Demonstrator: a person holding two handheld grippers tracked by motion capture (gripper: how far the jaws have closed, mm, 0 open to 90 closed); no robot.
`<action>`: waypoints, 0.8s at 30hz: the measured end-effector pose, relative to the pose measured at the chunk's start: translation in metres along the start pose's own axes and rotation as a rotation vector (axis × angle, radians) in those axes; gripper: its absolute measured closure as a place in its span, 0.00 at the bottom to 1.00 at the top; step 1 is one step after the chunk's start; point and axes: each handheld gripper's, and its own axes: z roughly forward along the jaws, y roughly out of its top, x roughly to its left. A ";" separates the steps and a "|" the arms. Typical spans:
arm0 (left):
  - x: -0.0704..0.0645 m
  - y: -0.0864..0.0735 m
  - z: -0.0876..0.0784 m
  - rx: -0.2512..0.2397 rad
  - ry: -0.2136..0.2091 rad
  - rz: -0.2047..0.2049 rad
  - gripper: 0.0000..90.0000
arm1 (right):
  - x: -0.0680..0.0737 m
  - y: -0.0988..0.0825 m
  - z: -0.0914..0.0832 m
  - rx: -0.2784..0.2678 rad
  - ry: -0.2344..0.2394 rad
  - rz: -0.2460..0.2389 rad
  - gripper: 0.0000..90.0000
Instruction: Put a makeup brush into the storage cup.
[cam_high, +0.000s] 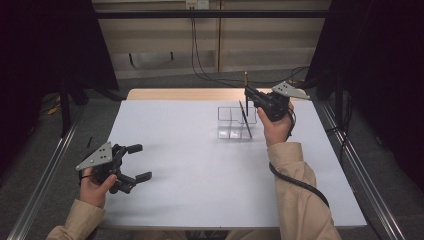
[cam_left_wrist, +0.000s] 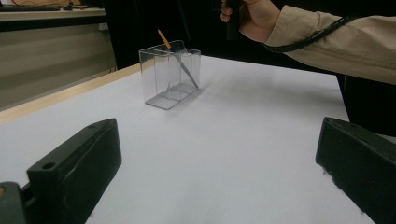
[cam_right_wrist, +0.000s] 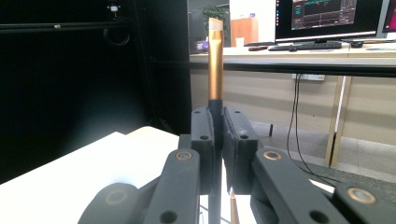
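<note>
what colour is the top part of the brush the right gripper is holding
Gold, with a pale tip: the brush shows best in the right gripper view.

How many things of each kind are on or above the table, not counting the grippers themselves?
Clear box with compartments: 1
Brush leaning in the box: 1
Brush held upright in the right gripper, gold band near its tip: 1
Total: 3 things, 2 of them brushes.

Soft overhead light falls evenly on the white desk (cam_high: 200, 165), while the surroundings at 9 and 3 o'clock sink into black. Shadows are faint. All views are grainy and soft; near tongs blur in both gripper views.
</note>
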 end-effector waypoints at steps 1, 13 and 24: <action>0.000 0.000 0.000 0.001 -0.001 -0.001 0.00 | -0.001 -0.001 0.000 0.000 0.000 -0.001 0.93; 0.000 0.000 0.000 0.001 0.001 -0.001 0.00 | -0.007 -0.013 -0.001 0.009 -0.007 0.006 0.93; 0.000 0.000 0.001 0.002 0.001 -0.003 0.00 | -0.010 -0.016 -0.002 0.019 -0.014 -0.003 0.93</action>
